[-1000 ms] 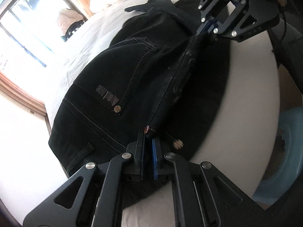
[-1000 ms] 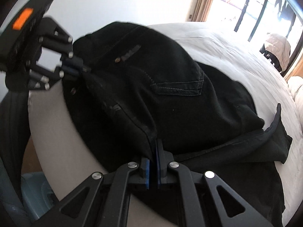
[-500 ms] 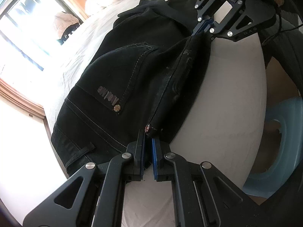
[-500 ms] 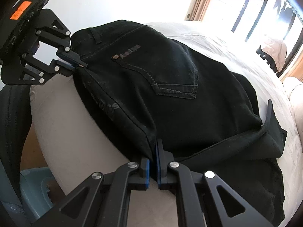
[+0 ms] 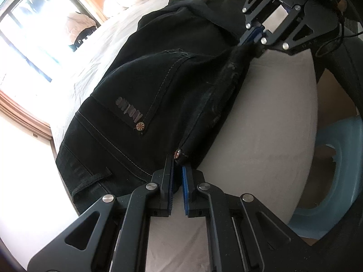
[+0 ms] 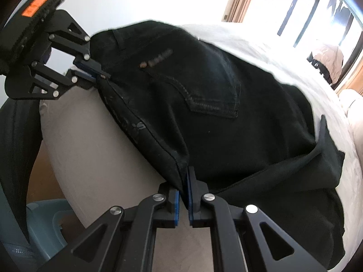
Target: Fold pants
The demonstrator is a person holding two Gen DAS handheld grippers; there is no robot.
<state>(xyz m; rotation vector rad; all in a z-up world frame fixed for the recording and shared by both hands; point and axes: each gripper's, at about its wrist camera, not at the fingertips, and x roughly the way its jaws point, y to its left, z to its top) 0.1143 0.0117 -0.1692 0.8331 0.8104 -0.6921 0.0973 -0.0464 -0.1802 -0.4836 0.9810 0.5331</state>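
The left gripper (image 5: 178, 167) is pinched tight on the edge of the black pants (image 5: 158, 86), right by a small metal button (image 5: 177, 152). The right gripper (image 6: 184, 181) is pinched tight on the same edge, w/ cloth squeezed between its blue pads (image 6: 190, 195). That edge runs straight from one gripper to the other. The pants lie on a white bed (image 6: 102, 140), back pocket (image 6: 204, 90) facing up. A blue tub (image 5: 335, 170) sits low beside the bed. Far off is a bright window (image 6: 306, 11)
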